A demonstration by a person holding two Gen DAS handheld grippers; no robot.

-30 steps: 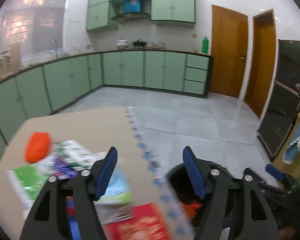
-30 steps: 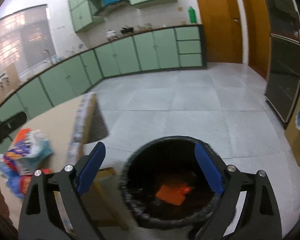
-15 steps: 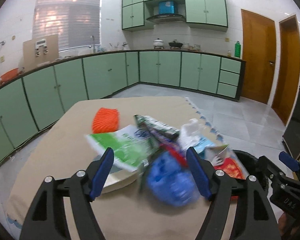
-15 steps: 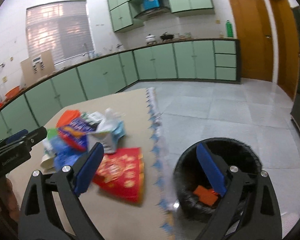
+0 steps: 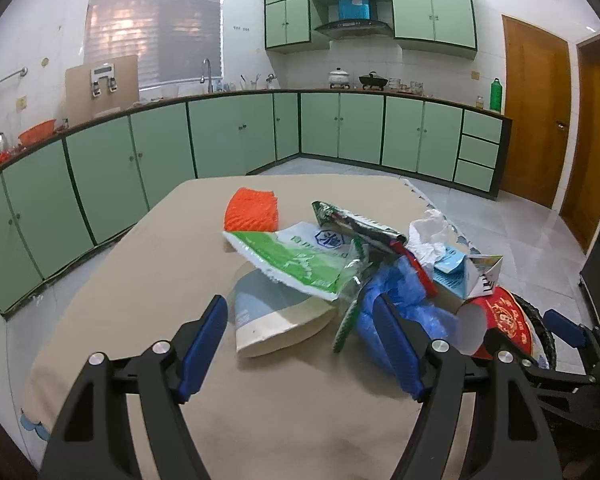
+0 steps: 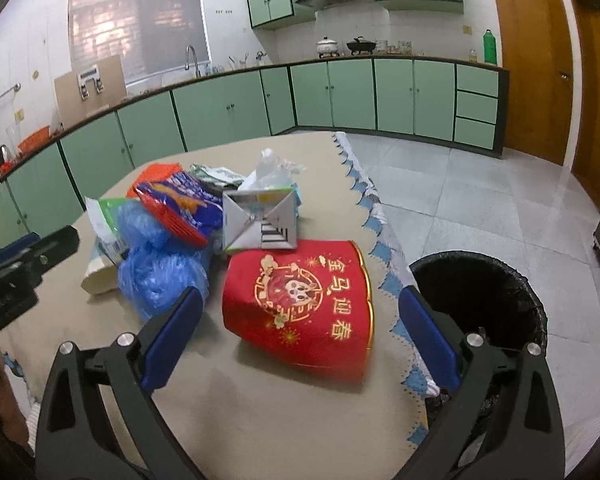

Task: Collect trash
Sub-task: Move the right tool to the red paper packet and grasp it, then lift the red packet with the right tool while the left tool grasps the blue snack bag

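A heap of trash lies on the beige-clothed table [image 5: 148, 280]. It holds an orange foam net [image 5: 252, 210], a green and white bag [image 5: 296, 256], a grey-beige paper pouch [image 5: 272, 320], a blue plastic bag [image 5: 396, 296] and a grey carton [image 6: 260, 220]. A red box [image 6: 300, 304] lies on its side nearest the table's edge. My left gripper [image 5: 300, 344] hangs open just short of the pouch and blue bag. My right gripper [image 6: 300, 340] is opening; the red box lies just beyond its fingers, untouched. The black-lined bin [image 6: 480, 300] stands on the floor to the right.
Green cabinets [image 5: 228, 136] run along the far walls, with two wooden doors [image 5: 536, 120] at the right. A fringed cloth edge [image 6: 364, 200] marks the table's right side, above grey floor tiles [image 6: 480, 192]. My left gripper [image 6: 28, 252] shows at the right wrist view's left edge.
Both views have swung left from the bin and floor onto the trash heap on the table. The right jaws stand a little wider. Nothing has been picked up.
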